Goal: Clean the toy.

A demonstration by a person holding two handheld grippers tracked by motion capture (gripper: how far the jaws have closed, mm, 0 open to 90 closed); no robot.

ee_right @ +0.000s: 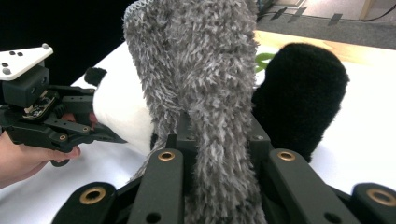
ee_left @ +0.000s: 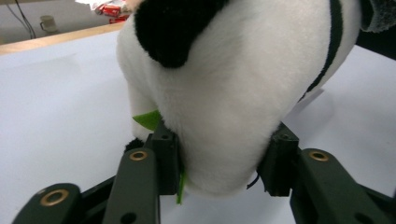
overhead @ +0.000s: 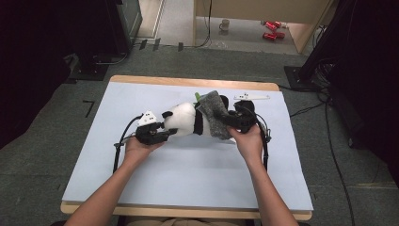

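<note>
A black-and-white panda plush (overhead: 183, 117) lies on its side on the white table top (overhead: 188, 174). My left gripper (overhead: 165, 132) is shut on the plush's white rounded end (ee_left: 233, 93), and both pads press into the fur. A green felt leaf (ee_left: 148, 119) pokes out by the left jaw. A grey fuzzy knitted cloth (overhead: 215, 113) covers the plush's other end. My right gripper (overhead: 226, 121) is shut on this cloth (ee_right: 196, 70), which hangs down between its jaws. A black plush limb (ee_right: 299, 98) sticks out beside the cloth.
A flat white strip (overhead: 251, 97) lies near the table's far edge. Beyond the table, a mug (overhead: 225, 24) and red cans (overhead: 272, 29) sit on the floor. Dark stands flank the table, and cables trail at the right.
</note>
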